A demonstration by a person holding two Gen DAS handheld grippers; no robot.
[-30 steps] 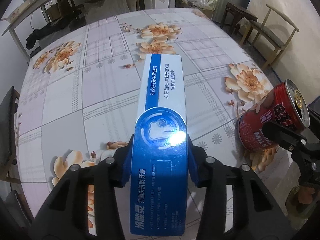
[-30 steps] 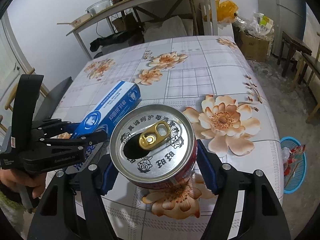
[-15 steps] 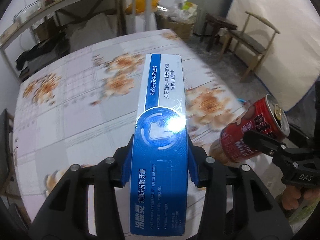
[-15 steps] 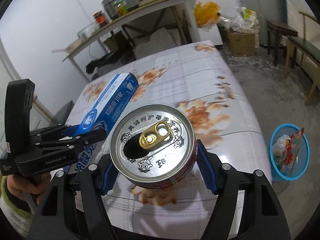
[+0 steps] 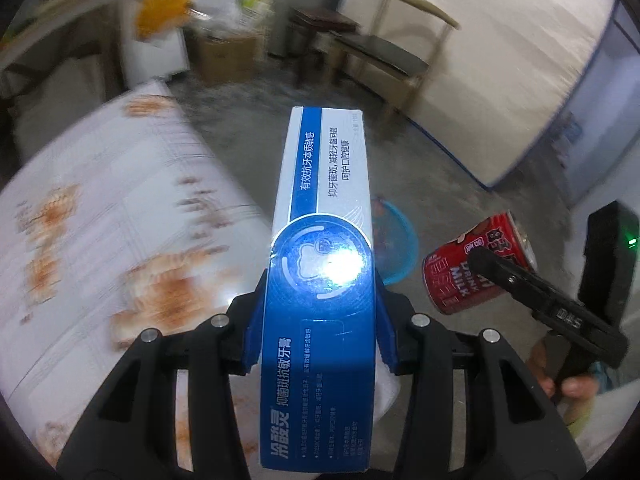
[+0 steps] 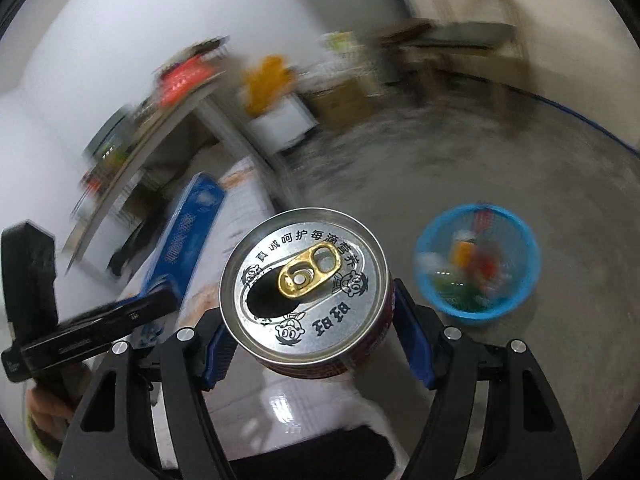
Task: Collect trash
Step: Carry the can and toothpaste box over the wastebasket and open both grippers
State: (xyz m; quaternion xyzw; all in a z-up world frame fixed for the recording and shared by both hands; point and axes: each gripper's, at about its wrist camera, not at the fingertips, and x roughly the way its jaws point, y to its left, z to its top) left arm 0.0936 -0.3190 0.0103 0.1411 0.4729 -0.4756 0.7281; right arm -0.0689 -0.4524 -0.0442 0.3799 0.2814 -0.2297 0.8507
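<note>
Two items held: one box, one can, both in the air.
Box: blue and white toothpaste box [image 5: 324, 264], long axis pointing forward, clamped across its width near the lower end.
Left hand-held gripper [image 5: 320, 332]: blue pads pressed on both sides of the box.
Can: red drink can [image 6: 304, 292], opened, silver lid with gold pull tab facing the right wrist camera.
Right hand-held gripper [image 6: 310, 344]: blue pads pinching the can's body from both sides.
Basket: blue basket [image 6: 516, 304] on the grey floor, holding mixed coloured litter; partly hidden behind the box in the left wrist view.
Tabletop: floral-patterned tabletop [image 5: 100, 216], blurred, to the left of the box.
Chair: wooden chair [image 5: 396, 56] by the white wall.
</note>
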